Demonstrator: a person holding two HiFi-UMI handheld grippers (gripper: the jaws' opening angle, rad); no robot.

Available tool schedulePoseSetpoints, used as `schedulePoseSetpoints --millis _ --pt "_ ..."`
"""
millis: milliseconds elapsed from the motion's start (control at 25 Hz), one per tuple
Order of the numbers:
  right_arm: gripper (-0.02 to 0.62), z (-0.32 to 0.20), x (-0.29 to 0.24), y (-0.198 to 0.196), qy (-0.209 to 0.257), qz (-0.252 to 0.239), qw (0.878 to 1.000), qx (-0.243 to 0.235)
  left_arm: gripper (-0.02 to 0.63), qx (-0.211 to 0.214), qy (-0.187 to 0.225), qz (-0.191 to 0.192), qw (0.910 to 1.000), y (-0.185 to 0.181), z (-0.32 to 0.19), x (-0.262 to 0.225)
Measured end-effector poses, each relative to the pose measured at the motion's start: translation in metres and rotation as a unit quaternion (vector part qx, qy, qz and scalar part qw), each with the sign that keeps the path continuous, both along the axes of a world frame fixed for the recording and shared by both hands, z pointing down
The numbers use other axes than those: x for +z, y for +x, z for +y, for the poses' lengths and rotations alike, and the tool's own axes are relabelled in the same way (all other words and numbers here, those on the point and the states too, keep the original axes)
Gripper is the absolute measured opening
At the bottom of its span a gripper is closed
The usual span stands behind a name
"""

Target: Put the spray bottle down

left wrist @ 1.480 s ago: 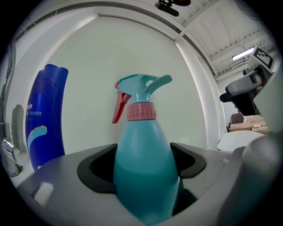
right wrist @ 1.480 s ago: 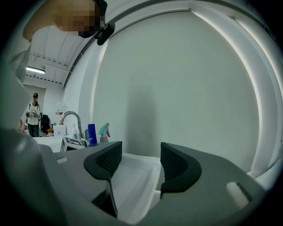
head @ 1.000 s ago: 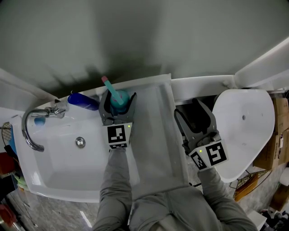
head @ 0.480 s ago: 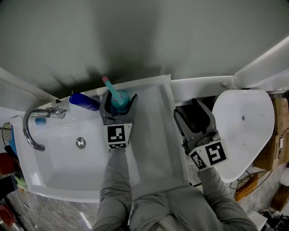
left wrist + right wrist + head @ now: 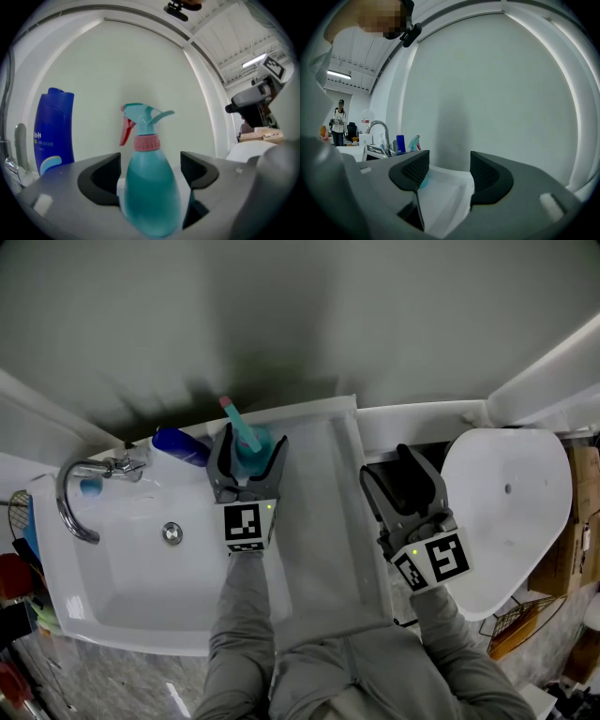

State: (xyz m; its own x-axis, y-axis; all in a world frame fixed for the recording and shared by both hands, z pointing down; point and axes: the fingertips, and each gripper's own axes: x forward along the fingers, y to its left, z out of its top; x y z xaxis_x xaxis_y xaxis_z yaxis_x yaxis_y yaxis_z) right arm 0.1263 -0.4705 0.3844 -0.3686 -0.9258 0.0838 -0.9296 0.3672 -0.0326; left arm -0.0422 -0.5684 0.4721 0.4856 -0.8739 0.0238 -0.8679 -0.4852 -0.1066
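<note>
A teal spray bottle (image 5: 248, 442) with a pink collar and red trigger stands upright at the back edge of the white sink (image 5: 122, 601), near the wall. My left gripper (image 5: 249, 437) is open, its jaws on either side of the bottle's body. In the left gripper view the bottle (image 5: 150, 187) fills the space between the dark pads (image 5: 105, 173), with a thin gap on the left side. My right gripper (image 5: 386, 463) is open and holds nothing, over the dark gap to the right of the sink. The bottle (image 5: 414, 142) shows small and far off in the right gripper view.
A dark blue bottle (image 5: 180, 446) stands just left of the spray bottle. A chrome tap (image 5: 80, 498) curves over the basin at the left. The flat white drainboard (image 5: 323, 521) lies between my grippers. A white rounded lid (image 5: 506, 512) is at the right, clutter along the left edge.
The left jaws have spread a little wider round the spray bottle. The head view has shifted slightly. The right gripper has stayed where it was.
</note>
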Motion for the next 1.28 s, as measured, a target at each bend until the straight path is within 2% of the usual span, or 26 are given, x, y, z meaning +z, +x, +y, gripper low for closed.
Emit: schedulePoseSetpoints --millis 240,360,440,800,1120,1280 --pt "0.275 0.013 -0.013 -0.01 0.012 -0.007 1.0 -0.007 0.425 0.006 0.016 -0.002 0.9998 0.0 0.028 -0.021" --pt "0.275 0.022 -0.019 -0.017 0.016 -0.01 1.0 -0.013 0.425 0.002 0.011 0.005 0.9999 -0.003 0.047 -0.031" --pt "0.275 0.03 -0.023 -0.022 0.019 -0.012 1.0 -0.016 0.425 -0.004 0.008 0.012 0.9999 -0.009 0.059 -0.039" --pt "0.275 0.073 -0.037 -0.038 0.03 -0.015 0.999 -0.025 0.425 -0.021 0.046 0.016 0.9986 -0.041 0.119 -0.075" --pt "0.275 0.113 -0.045 -0.048 0.037 -0.016 0.999 -0.027 0.425 -0.037 0.035 0.031 0.9982 -0.067 0.174 -0.094" --pt "0.275 0.131 -0.051 -0.05 0.04 -0.016 0.999 -0.029 0.425 -0.042 0.041 0.025 0.998 -0.082 0.201 -0.096"
